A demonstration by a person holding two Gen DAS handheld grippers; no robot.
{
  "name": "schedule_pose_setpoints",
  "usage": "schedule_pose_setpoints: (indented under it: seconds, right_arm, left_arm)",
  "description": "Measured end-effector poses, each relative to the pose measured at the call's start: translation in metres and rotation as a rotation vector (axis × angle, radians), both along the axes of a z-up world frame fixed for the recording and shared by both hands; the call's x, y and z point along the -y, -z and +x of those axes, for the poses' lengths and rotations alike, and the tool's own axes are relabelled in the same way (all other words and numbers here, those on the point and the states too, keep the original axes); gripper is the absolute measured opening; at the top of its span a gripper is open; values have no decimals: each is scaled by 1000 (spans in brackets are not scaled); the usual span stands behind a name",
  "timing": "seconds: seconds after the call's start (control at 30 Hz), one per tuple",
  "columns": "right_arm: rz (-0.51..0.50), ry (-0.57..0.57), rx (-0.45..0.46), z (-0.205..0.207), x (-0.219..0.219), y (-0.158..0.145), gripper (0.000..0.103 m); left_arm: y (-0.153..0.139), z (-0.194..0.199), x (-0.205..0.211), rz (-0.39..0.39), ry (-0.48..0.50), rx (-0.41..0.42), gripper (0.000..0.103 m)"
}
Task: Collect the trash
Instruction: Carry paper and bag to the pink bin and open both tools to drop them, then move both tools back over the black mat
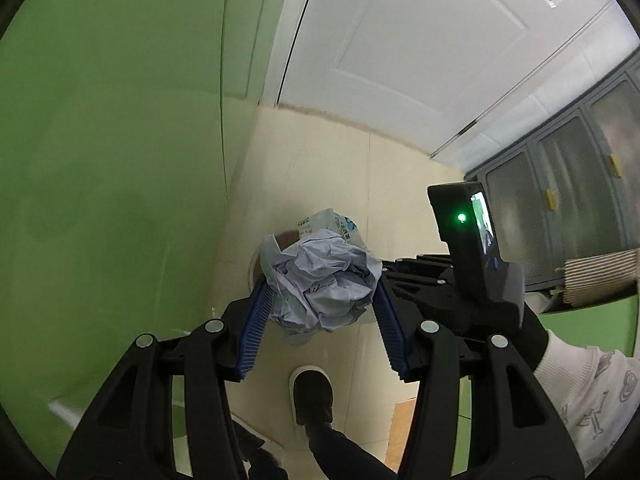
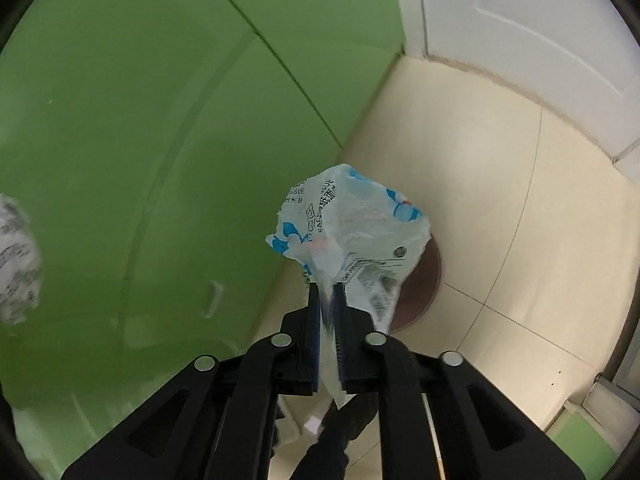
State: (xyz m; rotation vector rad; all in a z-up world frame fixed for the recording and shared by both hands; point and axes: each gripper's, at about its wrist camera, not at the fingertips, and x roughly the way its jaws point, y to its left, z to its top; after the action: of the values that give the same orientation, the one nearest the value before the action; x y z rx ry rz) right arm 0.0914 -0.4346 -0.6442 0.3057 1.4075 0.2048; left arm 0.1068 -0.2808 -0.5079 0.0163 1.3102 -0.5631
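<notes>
Green wall [image 1: 104,140] filled the left of both wrist views, meeting a cream tiled floor [image 1: 320,168] that ran toward a white door [image 1: 420,40] at the far right. Grey cabinets [image 1: 572,184] with small yellow handles stood further right in the left wrist view. On the floor, seen from the right wrist, a round brown bin [image 2: 426,292] sat just beyond and partly behind the held trash.

The left hand-held gripper [image 1: 324,300] was closed on a crumpled ball of pale blue paper [image 1: 324,280], its blue ribbed pads [image 1: 256,328] pressing the ball from both sides and holding it off the floor. The right hand-held gripper [image 2: 328,312] had its jaws nearly together, pinching the tail of a thin plastic wrapper [image 2: 352,228], white with blue printed patches and black lettering; the wrapper rose from the jaws, above the bin. In the left wrist view the wrapper showed just behind the paper ball, and the body of the right hand-held gripper, with a green light lit, lay close to the right of the ball.

A dark shoe [image 1: 312,396] with a pale sole rim stood on the floor below the ball. A white patterned sleeve [image 1: 592,392] covered the arm at the lower right.
</notes>
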Motion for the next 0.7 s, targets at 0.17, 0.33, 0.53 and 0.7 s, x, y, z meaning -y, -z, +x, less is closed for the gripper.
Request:
schedule_pose_setpoints:
  seconds: [0.17,0.33,0.53,0.7]
  right_arm:
    - [-7,53,5,-21,20,22,86]
    - [-58,114,-14,-41,41,9,93]
    - [-105,196,14,-66,80,-17,95]
    - [-119,233,12,-70,101,-16,95]
  left_arm:
    - [39,-3,12,20,12,-29,52]
    - [64,-3,37,48,41,-56,53]
    - [113,10,74,75,88,-82,56]
    - [132,21,87,97,76,-97,95]
